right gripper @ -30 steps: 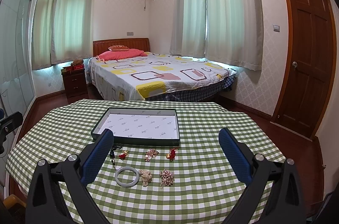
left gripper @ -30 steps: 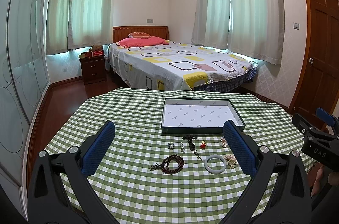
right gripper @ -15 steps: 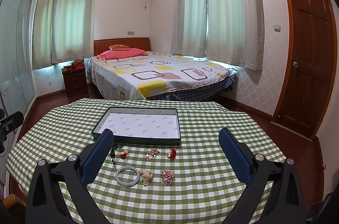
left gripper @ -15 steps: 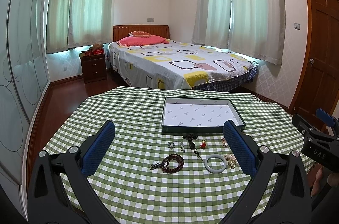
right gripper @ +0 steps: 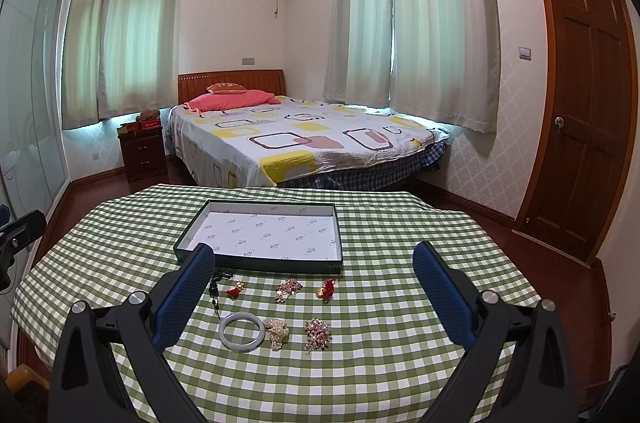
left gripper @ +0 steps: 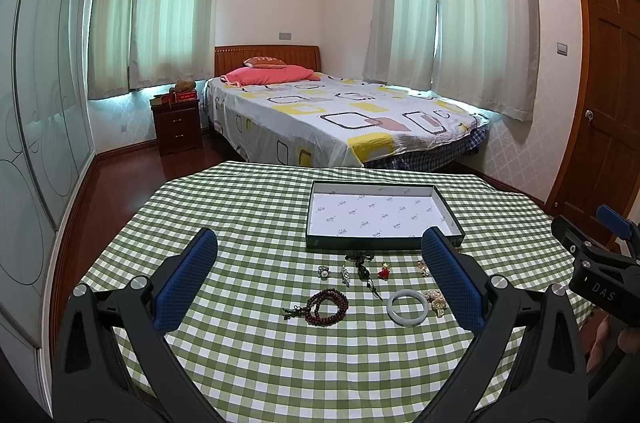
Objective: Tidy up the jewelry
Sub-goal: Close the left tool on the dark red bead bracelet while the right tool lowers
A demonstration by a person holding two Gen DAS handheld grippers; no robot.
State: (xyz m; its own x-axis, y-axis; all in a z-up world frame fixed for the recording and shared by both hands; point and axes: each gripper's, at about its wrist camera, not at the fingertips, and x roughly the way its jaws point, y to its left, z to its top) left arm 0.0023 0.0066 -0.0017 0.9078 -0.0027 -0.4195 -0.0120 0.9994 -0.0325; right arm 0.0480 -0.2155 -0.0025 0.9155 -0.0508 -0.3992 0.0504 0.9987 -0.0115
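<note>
1. Almost nothing was seen to have moved since the earlier frames: both views were framed nearly as before, and every piece lay where it had lain.
2. Left gripper (left gripper: 320, 277) and right gripper (right gripper: 314, 293) were both held spread wide and empty, above the checked tablecloth (left gripper: 240, 215).
3. An empty tray (left gripper: 450, 215) with a white lining was set at 12 o'clock from both grippers, beyond the jewelry.
4. A dark wooden bead bracelet (left gripper: 327, 306), coiled, with its tassel trailing toward 9 o'clock, was placed just ahead of the left gripper's centre; that gripper was judged the nearer.
5. A pale jade bangle (right gripper: 241, 332), a smooth closed ring lying flat, was found at 11 o'clock within the right gripper's span, just beside a pearl cluster (right gripper: 277, 331).
6. Smaller charms, among them a red pendant (right gripper: 234, 291), were ranged in a row between these pieces and the tray.
</note>
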